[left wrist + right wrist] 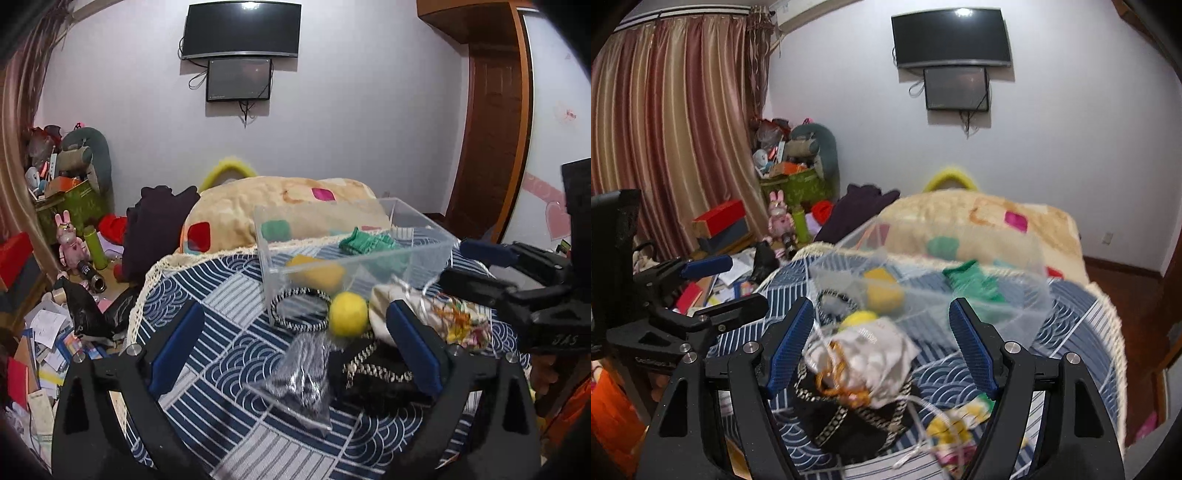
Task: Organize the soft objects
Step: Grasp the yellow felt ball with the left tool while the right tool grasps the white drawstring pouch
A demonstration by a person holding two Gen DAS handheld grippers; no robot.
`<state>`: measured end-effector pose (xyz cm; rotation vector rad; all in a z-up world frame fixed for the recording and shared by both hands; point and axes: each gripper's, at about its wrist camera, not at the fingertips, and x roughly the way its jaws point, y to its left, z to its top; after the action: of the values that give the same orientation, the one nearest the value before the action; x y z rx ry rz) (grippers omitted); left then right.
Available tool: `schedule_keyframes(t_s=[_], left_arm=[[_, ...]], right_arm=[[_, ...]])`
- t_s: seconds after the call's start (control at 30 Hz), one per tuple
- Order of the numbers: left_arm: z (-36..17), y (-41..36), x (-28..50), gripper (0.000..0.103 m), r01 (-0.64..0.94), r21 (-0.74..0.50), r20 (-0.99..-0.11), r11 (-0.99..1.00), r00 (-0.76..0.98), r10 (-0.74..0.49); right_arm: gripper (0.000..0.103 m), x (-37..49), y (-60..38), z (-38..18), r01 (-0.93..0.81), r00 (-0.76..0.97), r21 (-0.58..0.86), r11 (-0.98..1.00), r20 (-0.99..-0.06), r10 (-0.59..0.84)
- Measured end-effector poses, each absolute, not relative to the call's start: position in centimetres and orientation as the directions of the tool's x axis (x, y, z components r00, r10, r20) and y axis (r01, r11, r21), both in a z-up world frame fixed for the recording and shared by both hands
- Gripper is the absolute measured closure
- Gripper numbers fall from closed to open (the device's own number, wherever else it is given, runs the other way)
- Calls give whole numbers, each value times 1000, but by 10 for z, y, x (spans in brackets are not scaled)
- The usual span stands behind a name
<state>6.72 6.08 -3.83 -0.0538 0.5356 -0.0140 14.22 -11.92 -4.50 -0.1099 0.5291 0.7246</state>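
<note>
A clear plastic box (424, 245) stands on the blue patterned cloth (229, 350) and holds a green knit piece (365, 240) and a yellow sponge (317, 271). In front of it lie a yellow ball (349, 314), a black-and-white ring (299, 308), a white drawstring pouch (875, 354), a black woven item (373, 376) and a clear bag (299, 380). My left gripper (295, 339) is open above the bag and ball. My right gripper (882, 339) is open around the pouch, without touching it. The box (1027, 295) looks blurred in the right wrist view.
A beige blanket (280, 210) is heaped behind the box. Floor clutter, a green bin (74, 206) and a pink rabbit toy (70, 240) lie to the left. Curtains (672, 129) hang far left, a wooden door (491, 129) is at the right.
</note>
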Motion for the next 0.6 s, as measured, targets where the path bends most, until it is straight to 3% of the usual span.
schedule_keyframes(t_s=[0.43, 0.5, 0.6], left_arm=[[-63, 56, 66, 3, 9, -67, -557, 998, 830, -45], [-66, 55, 68, 3, 11, -65, -561, 998, 826, -46], [-67, 52, 70, 3, 10, -62, -563, 998, 825, -43]], right_arm=[[31, 155, -106, -87, -673, 523, 143, 726, -601, 604], [50, 155, -106, -92, -684, 492, 168, 709, -612, 620], [66, 154, -107, -99, -696, 459, 189, 693, -625, 631]])
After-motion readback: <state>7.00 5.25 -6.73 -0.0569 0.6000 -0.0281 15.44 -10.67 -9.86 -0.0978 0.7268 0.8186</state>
